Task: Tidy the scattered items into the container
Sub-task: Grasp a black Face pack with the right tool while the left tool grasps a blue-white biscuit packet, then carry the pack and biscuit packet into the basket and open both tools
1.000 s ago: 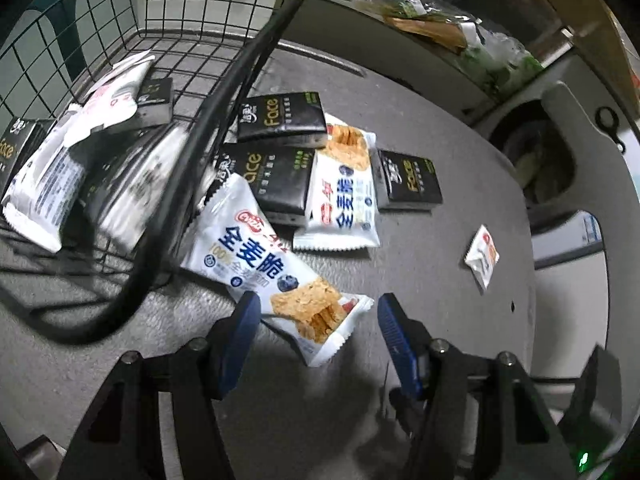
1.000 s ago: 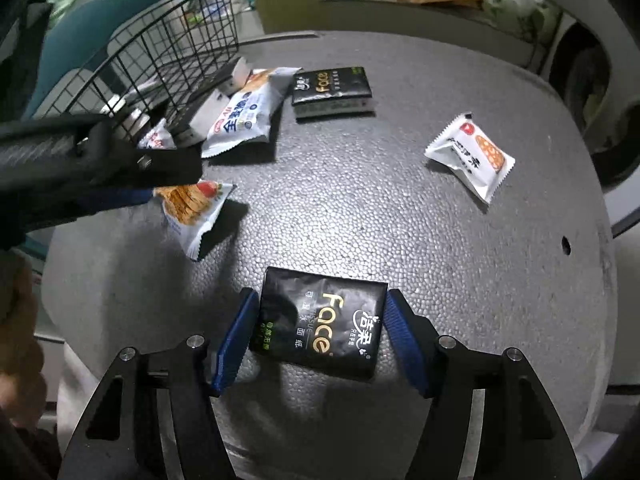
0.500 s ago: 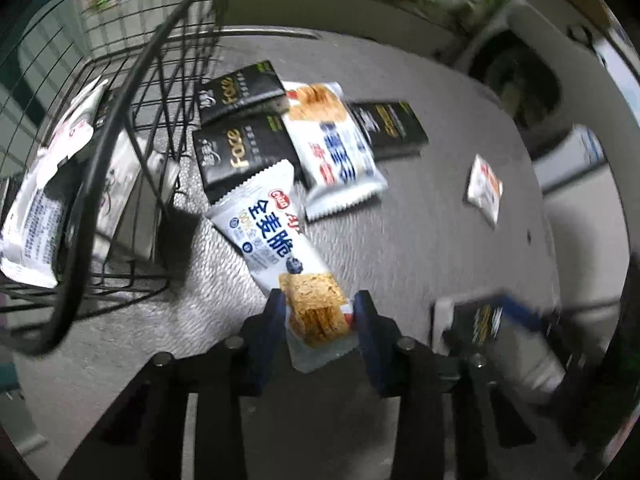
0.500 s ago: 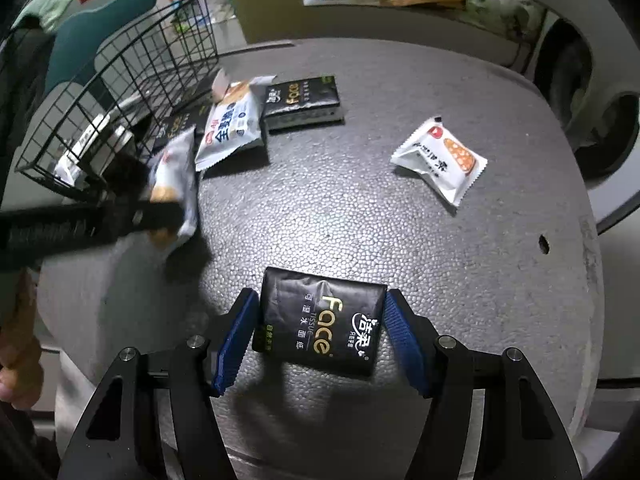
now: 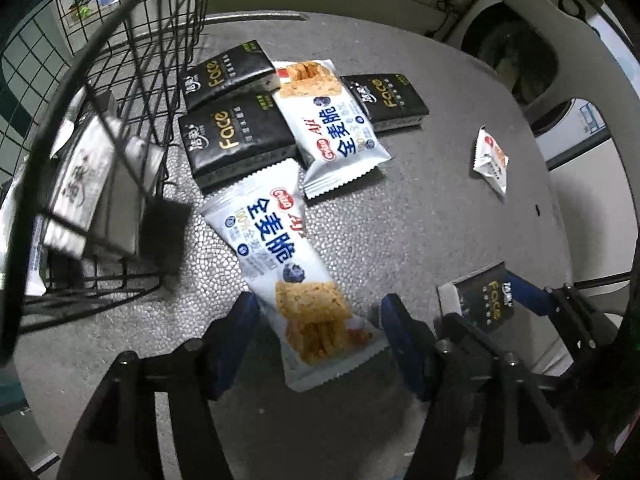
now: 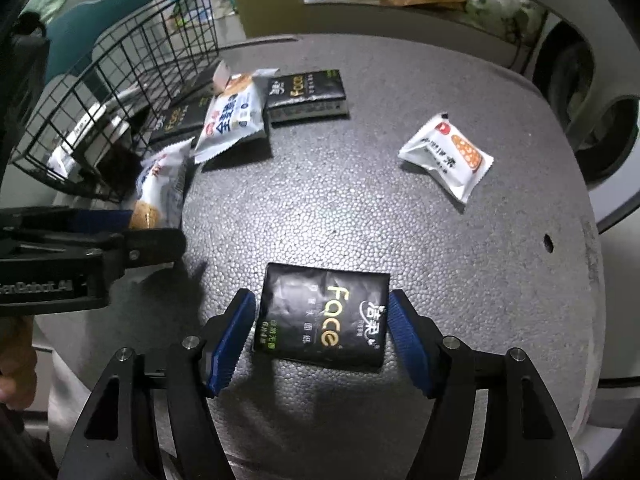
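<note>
Your left gripper (image 5: 316, 320) straddles the near end of the white cracker packet (image 5: 288, 256); its jaws are opening, and the pads appear clear of the wrapper, though blur limits certainty. Your right gripper (image 6: 322, 332) stands spread around the black tissue pack (image 6: 324, 316), jaws opening, pads just beside its edges. Both items lie on the grey table (image 6: 360, 208). The wire basket (image 5: 120, 80) sits far left.

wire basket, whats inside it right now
In the wire basket lie a few white packets, blurred behind the mesh. Their number and whatever lies beneath them cannot be made out.
</note>
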`<state>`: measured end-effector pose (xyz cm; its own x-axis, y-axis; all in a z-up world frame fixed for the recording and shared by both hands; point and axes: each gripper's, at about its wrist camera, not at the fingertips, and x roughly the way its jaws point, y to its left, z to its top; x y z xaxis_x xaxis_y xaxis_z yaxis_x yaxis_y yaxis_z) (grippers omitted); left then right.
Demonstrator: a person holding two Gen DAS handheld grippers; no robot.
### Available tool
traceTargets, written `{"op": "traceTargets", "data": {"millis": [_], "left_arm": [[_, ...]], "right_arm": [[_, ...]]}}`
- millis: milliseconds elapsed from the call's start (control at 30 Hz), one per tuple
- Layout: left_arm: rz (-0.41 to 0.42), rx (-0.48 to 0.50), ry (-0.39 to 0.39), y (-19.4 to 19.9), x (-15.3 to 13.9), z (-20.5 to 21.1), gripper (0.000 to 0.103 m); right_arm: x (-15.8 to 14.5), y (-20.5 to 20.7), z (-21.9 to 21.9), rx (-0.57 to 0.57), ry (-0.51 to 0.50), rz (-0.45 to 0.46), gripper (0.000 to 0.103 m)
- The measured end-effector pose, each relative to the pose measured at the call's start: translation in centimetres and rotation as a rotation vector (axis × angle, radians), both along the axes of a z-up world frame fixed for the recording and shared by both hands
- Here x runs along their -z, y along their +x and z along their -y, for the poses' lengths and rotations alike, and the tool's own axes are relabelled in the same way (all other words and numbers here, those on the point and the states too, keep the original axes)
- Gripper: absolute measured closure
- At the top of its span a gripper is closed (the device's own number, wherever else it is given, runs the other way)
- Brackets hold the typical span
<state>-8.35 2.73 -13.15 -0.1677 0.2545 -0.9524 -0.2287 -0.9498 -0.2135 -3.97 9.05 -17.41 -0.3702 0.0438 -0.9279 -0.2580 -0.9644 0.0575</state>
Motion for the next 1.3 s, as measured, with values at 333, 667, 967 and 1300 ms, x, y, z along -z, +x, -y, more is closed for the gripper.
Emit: {"op": "traceTargets", "data": {"millis": [333, 667, 967, 1300], "left_arm": [[-0.023, 0.058, -0.019, 1.0, -0.9, -0.9, 0.069], [-0.106, 0.079, 0.047, 3.8, -6.7, 1.5, 0.069], [-0.232, -0.028, 0.079, 1.1, -13.4, 4.9, 0.069], [-0.193, -0.205, -0.058, -2.9, -13.2, 15.9, 0.069]], "right_arm": [[-0.5, 0.3, -1.0, 0.036, -0.028, -0.014, 0.04], [-4.2, 0.6, -0.9, 0.051, -0.018, -0.083, 0.04], [-10.5, -3.1, 2.7, 0.0, -0.039, -0.214, 0.04], [-12.6, -13.3, 10.8, -0.179, -0.073, -0.219, 0.04]]}}
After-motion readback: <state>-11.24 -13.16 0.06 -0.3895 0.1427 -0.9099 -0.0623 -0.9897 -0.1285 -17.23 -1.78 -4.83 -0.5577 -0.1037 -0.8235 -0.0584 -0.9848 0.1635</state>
